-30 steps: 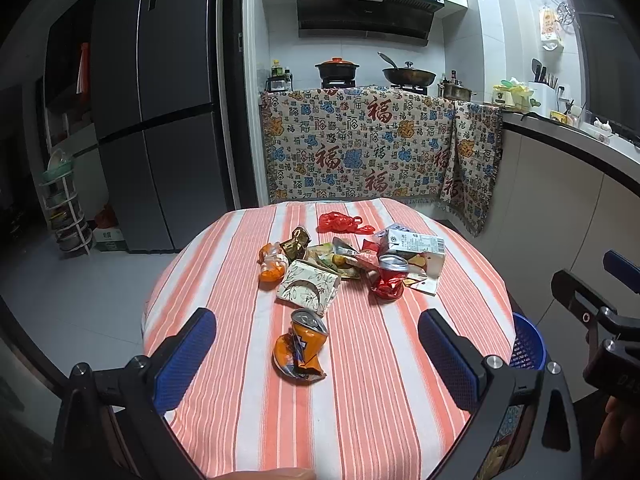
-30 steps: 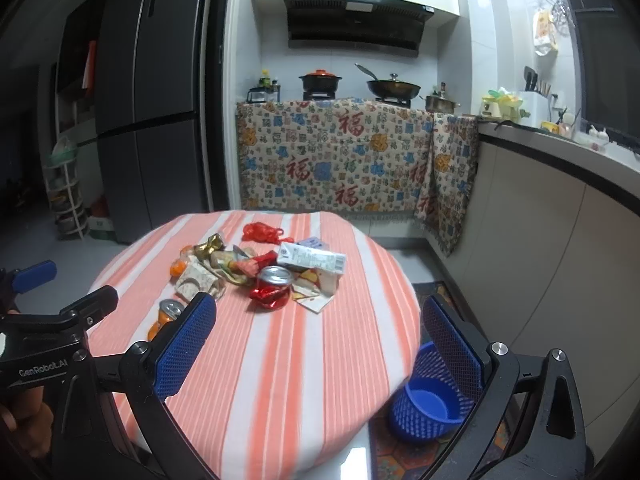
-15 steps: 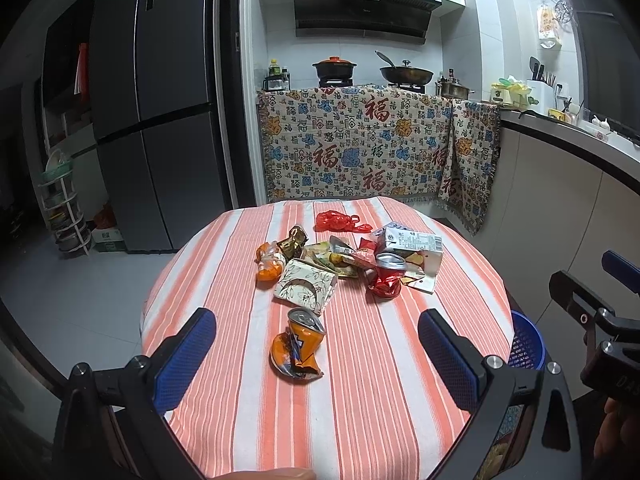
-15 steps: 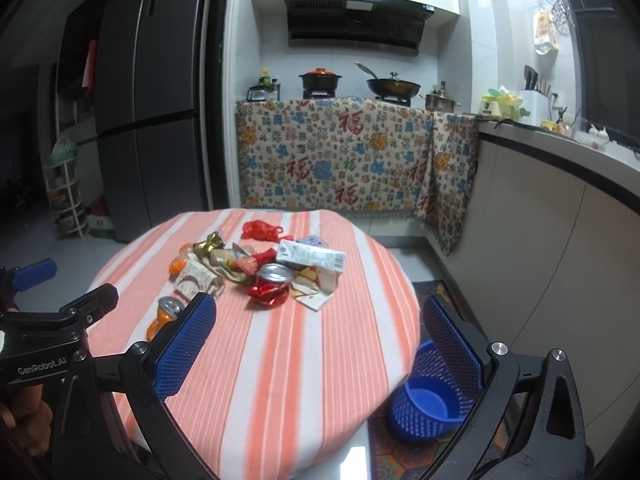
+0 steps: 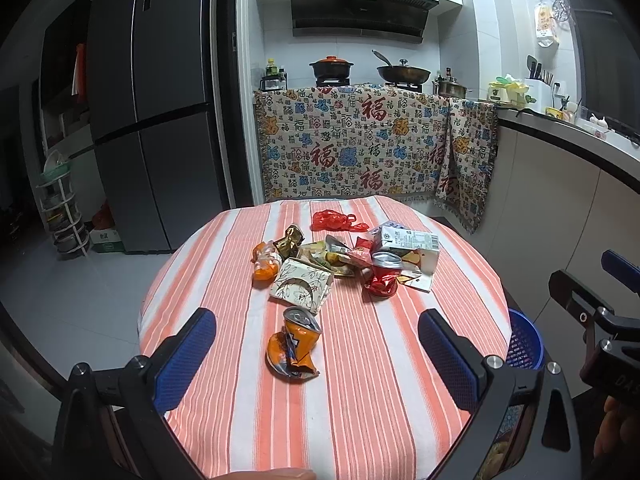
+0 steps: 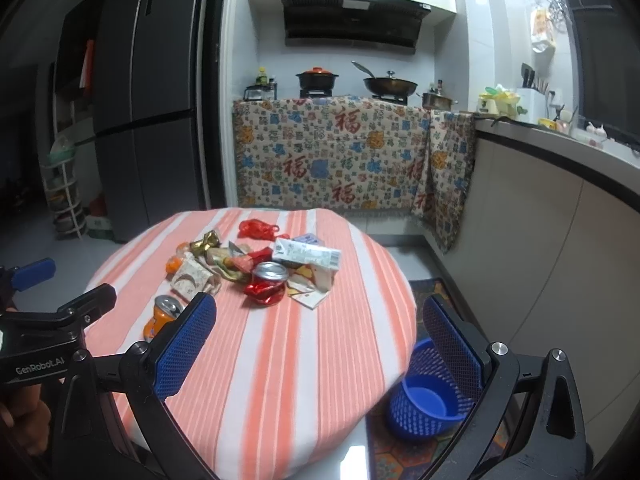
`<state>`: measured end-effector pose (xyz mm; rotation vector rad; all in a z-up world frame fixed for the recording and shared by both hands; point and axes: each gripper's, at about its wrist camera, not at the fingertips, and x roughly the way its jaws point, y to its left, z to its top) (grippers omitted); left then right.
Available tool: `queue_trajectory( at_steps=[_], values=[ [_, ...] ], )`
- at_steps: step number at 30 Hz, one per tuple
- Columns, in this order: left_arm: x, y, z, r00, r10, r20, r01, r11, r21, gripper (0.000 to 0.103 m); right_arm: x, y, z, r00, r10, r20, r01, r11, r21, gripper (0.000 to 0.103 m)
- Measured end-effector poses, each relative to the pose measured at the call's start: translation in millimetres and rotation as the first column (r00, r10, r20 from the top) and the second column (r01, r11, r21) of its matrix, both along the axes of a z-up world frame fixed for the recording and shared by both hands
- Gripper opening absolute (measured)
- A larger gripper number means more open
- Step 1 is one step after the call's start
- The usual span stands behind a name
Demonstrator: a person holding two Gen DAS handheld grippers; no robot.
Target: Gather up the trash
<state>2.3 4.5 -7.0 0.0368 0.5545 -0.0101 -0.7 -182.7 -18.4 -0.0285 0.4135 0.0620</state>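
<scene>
Trash lies in a pile on a round table with an orange-and-white striped cloth [image 5: 360,400]. A crushed orange can [image 5: 294,348] lies nearest, in front of my open, empty left gripper [image 5: 316,344]. Behind it are a patterned paper box [image 5: 301,286], a crushed red can [image 5: 382,276], a white carton [image 5: 408,242], a red plastic bag [image 5: 334,220] and wrappers. My right gripper [image 6: 320,340] is open and empty, above the table's near right part. The red can [image 6: 268,282] and orange can [image 6: 162,314] show there too. A blue mesh bin [image 6: 426,404] stands on the floor right of the table.
A tall grey fridge [image 5: 156,120] stands at the back left, with a wire rack [image 5: 60,212] beside it. A cloth-covered stove counter [image 5: 360,148] with pots is behind the table. A long counter [image 6: 560,200] runs along the right.
Both grippers have shifted only slightly; the left view has eased back and left a little. Both stay open, and the trash has not moved.
</scene>
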Motion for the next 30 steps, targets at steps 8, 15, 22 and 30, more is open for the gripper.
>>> queue_trajectory(
  at_steps=[8,15,22,30],
  values=[
    [0.2,-0.3,1.9,1.0,0.0,-0.001,0.0,1.0,0.0,0.103,0.4,-0.1,0.7,1.0,-0.001,-0.002,0.001,1.0,0.0,0.103],
    [-0.2,-0.4,1.9,1.0,0.0,-0.001,0.0,1.0,0.001,0.103,-0.3,-1.6,0.3,1.0,-0.002,-0.002,0.002,1.0,0.0,0.103],
    [0.4,-0.2,2.4,1.0,0.0,-0.003,0.0,1.0,0.001,0.103,-2.2,-4.0,0.6,1.0,-0.005,-0.002,0.005,1.0,-0.001,0.103],
    [0.2,-2.7,2.0,1.0,-0.001,-0.005,0.001,1.0,0.001,0.103,-3.4,-6.8,0.5,1.0,-0.008,-0.006,0.008,1.0,-0.002,0.103]
  ],
)
